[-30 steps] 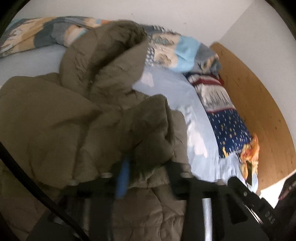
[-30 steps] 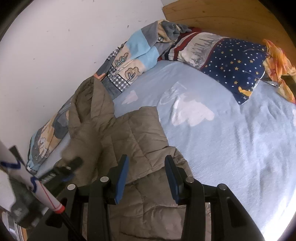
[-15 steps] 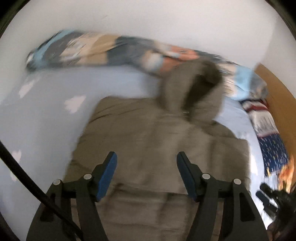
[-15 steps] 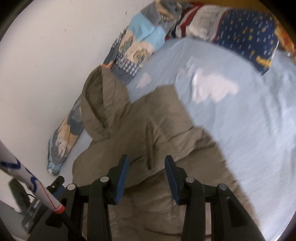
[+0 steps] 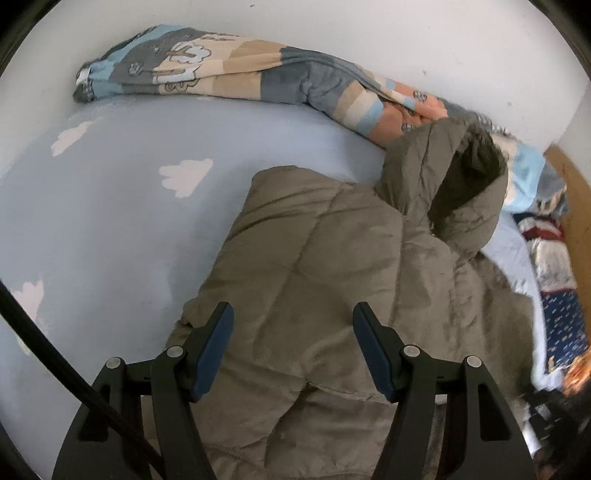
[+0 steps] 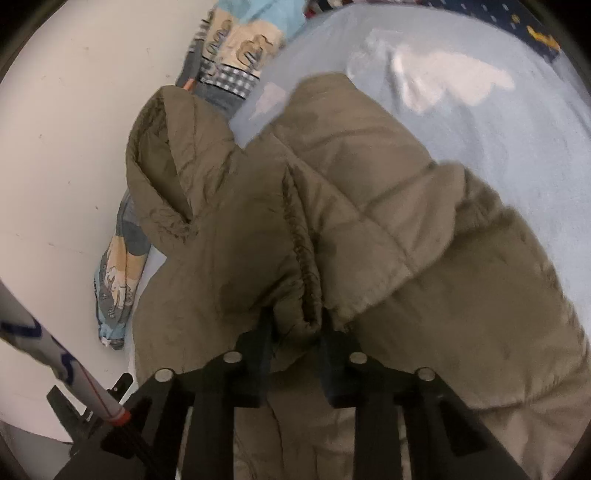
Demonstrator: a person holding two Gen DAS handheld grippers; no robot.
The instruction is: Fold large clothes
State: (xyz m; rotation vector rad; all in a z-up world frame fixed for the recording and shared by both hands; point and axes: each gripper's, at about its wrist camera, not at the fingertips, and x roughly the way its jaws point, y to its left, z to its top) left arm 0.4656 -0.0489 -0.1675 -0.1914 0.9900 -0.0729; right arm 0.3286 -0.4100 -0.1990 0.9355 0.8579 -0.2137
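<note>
Jacket (image 6: pixel 369 192) pinched by right claw (image 6: pixel 295 332); left claw (image 5: pixel 293 325) spread.

1. Setting: a bedroom in a home, seen from above a made bed.
2. Light blue bedsheet printed with white clouds (image 5: pixel 110 221) covers the mattress.
3. Rolled patchwork duvet in blue, grey, beige and orange (image 5: pixel 240 70) lies along the plain white wall (image 5: pixel 332 26).
4. Navy pillow with small pale dots (image 5: pixel 565 325) sits near the wooden headboard panel (image 5: pixel 576 206).
5. Olive quilted hooded jacket (image 5: pixel 332 266) is spread on the sheet.
</note>
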